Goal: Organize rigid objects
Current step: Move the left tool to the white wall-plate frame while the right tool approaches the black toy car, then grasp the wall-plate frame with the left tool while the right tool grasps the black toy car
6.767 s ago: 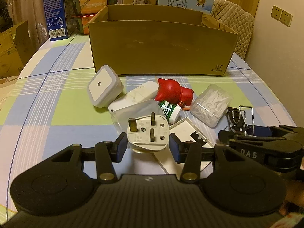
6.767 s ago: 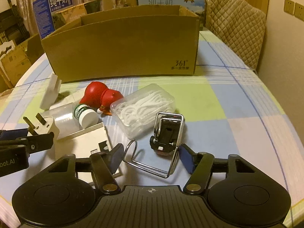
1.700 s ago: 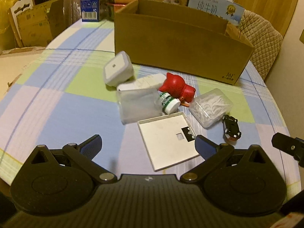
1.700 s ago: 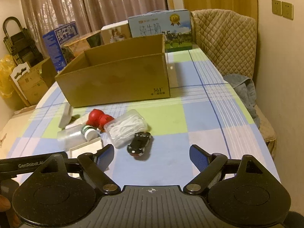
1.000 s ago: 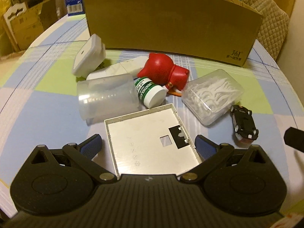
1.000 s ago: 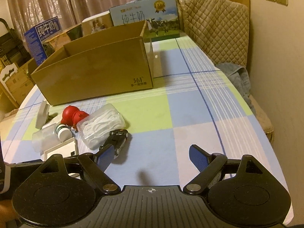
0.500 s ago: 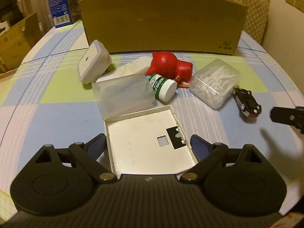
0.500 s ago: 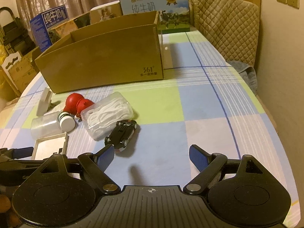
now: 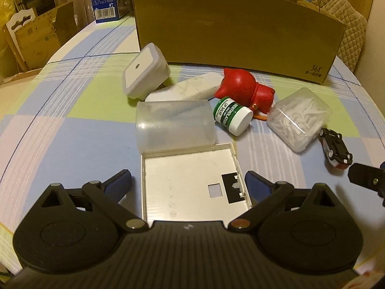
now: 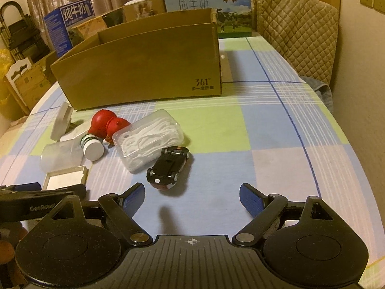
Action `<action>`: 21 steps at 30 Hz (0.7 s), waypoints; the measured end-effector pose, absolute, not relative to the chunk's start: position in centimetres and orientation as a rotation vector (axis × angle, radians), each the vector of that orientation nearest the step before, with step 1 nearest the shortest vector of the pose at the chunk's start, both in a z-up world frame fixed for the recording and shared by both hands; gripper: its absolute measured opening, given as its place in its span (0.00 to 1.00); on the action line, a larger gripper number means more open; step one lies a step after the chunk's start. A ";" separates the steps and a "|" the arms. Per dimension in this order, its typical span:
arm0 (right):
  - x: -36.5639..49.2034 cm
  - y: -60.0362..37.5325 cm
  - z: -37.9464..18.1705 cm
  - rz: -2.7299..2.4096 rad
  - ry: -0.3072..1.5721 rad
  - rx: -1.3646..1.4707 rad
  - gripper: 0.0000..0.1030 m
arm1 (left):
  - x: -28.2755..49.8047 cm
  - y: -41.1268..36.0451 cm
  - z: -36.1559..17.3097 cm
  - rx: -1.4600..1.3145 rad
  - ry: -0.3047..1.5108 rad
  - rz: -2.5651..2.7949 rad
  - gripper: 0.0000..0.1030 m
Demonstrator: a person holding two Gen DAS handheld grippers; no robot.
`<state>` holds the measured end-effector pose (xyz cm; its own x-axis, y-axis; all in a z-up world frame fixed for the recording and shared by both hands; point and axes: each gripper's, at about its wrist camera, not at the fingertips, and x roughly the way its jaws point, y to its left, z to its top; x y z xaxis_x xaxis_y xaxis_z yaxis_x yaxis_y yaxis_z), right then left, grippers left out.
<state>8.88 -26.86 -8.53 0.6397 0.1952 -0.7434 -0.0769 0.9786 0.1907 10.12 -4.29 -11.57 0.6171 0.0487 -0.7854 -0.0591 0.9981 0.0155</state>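
My left gripper (image 9: pixel 189 183) is open with its fingers either side of a flat white square tray (image 9: pixel 192 183) lying on the checked tablecloth. Beyond it lie a clear plastic tub (image 9: pixel 174 126), a green and white salve jar (image 9: pixel 232 116), a red cat figure (image 9: pixel 243 90), a white night light (image 9: pixel 144 71) and a clear box of floss picks (image 9: pixel 300 118). My right gripper (image 10: pixel 192 197) is open and empty, just short of an upturned black toy car (image 10: pixel 169 167). A big open cardboard box (image 10: pixel 144 69) stands behind the pile.
Milk cartons (image 10: pixel 207 2) and other boxes stand behind the cardboard box. A quilted chair (image 10: pixel 296 26) is at the far right, with a cloth draped by the table edge (image 10: pixel 320 91). The right half of the tablecloth (image 10: pixel 276 139) is bare.
Both grippers dropped lower and closer to the table. The left one moved in so its fingers flank the white tray; the right one came nearer the toy car. Both stay open.
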 end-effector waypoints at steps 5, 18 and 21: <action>9.0 -26.8 -8.7 0.154 0.864 0.148 0.81 | 9.9 -4.3 -11.3 -0.002 0.900 0.036 0.86; 10.7 -24.3 -9.3 0.192 0.853 0.134 0.81 | 8.5 -3.5 -10.1 0.020 0.874 -0.031 0.85; 11.5 -23.8 -9.7 0.181 0.854 0.133 0.72 | 8.5 -3.4 -9.9 0.018 0.870 -0.036 0.85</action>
